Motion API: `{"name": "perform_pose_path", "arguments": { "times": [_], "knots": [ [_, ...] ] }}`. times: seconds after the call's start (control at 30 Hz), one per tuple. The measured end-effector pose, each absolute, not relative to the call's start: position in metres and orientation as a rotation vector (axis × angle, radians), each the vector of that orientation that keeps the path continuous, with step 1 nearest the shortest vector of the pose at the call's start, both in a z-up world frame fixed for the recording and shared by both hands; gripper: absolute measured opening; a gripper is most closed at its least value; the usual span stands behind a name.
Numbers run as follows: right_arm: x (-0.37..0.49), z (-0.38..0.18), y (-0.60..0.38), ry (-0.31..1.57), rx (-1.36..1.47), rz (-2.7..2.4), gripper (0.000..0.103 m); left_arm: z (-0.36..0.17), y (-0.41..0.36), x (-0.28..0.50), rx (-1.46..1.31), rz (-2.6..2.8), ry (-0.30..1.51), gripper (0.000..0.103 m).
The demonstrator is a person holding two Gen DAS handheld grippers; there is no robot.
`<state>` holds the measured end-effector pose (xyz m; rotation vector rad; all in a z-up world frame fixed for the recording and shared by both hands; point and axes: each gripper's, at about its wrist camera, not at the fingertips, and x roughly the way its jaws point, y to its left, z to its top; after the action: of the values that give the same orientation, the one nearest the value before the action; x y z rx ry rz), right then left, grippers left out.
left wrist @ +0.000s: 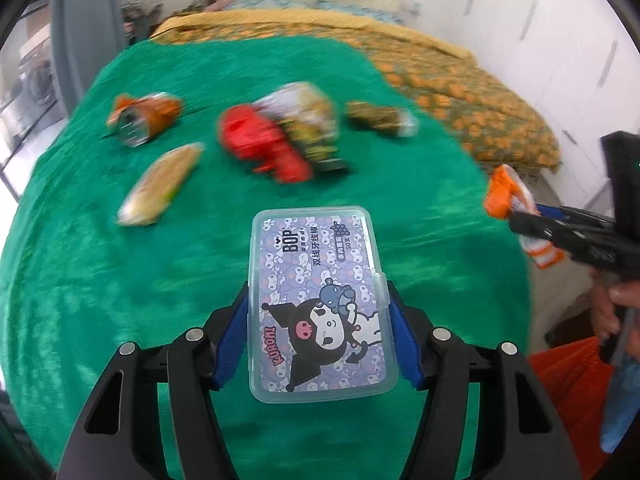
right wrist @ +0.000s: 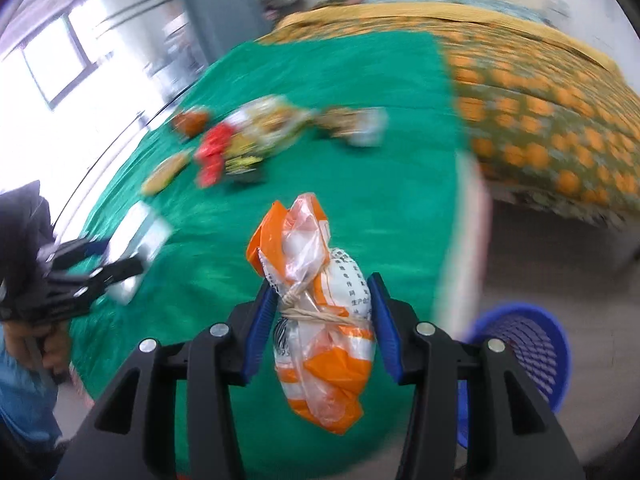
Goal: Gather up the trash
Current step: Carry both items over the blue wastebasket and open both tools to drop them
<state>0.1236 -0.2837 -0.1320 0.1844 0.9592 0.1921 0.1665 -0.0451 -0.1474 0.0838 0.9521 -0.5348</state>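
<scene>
Trash is clamped both sides: floss box [left wrist: 320, 304] between left gripper [left wrist: 320, 332] pads, tied bag [right wrist: 320, 312] in right gripper [right wrist: 322, 320]; squeeze should be kept till the blue basket [right wrist: 524, 344] is reached.

The clear plastic box [left wrist: 320, 304] carries a purple label reading "BOP", "KUROMI", Chinese "双线牙线棒" and "50支". The orange-and-white bag [right wrist: 320, 320] shows black Chinese print, mostly illegible; "生产" can be made out.
</scene>
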Motion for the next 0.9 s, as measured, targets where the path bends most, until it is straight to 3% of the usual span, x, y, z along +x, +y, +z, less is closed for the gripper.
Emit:
{"name": "perform_pose_path", "arguments": {
  "times": [0.37, 0.6, 0.9],
  "knots": [
    [0.071, -0.173, -0.461, 0.963, 0.298, -0.205, 0.046, -0.125, -0.223, 0.120, 0.091, -0.853, 0.950, 0.062],
    [0.049, -0.211, -0.516, 1.009, 0.414, -0.283, 0.046, -0.170, -0.339, 0.097, 0.167, -0.928, 1.029, 0.062],
    [0.039, -0.231, -0.553, 1.013, 0.525, -0.304, 0.046, -0.244, -0.412, 0.107, 0.210, -0.900, 1.117, 0.062]
  ]
}}
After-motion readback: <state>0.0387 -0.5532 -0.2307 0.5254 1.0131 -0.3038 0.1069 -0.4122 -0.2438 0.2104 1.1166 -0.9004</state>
